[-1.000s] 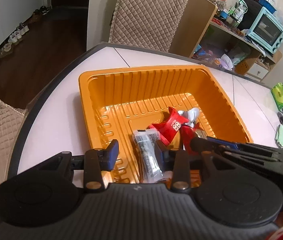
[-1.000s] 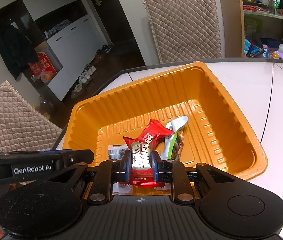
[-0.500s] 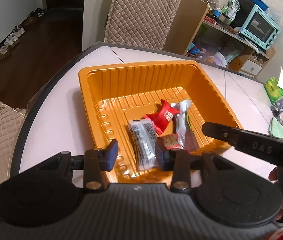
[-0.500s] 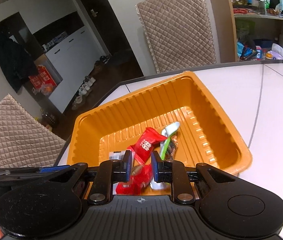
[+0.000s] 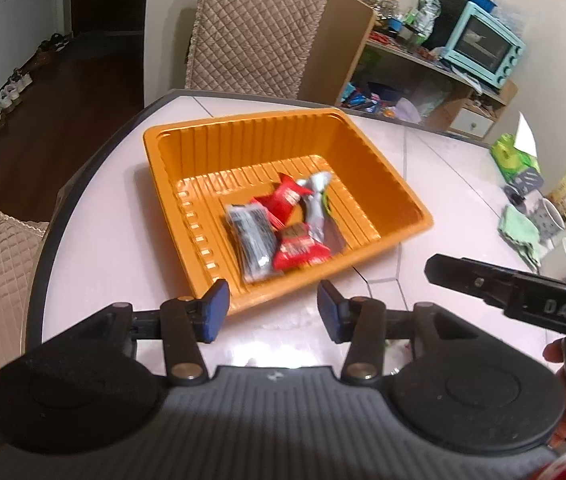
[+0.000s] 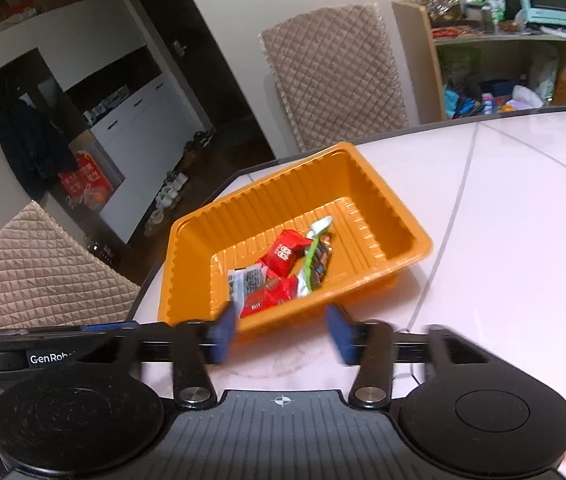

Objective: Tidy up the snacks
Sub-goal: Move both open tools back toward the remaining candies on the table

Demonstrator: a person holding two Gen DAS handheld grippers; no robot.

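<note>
Both grippers, left gripper (image 5: pixel 273 306) and right gripper (image 6: pixel 281 330), are opening empty just short of the orange tray (image 5: pixel 367 160); the snacks (image 5: pixel 279 220) sit corralled inside it.

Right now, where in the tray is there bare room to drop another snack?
Free: the tray's far half, by the back wall, and the left floor strip. Crowded: the packets heaped near the front wall.

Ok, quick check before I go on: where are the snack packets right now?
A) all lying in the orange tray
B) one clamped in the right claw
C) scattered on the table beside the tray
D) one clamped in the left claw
A: the snack packets lie inside the orange tray, and both the left claw and the right claw are opening with nothing between the fingers.
</note>
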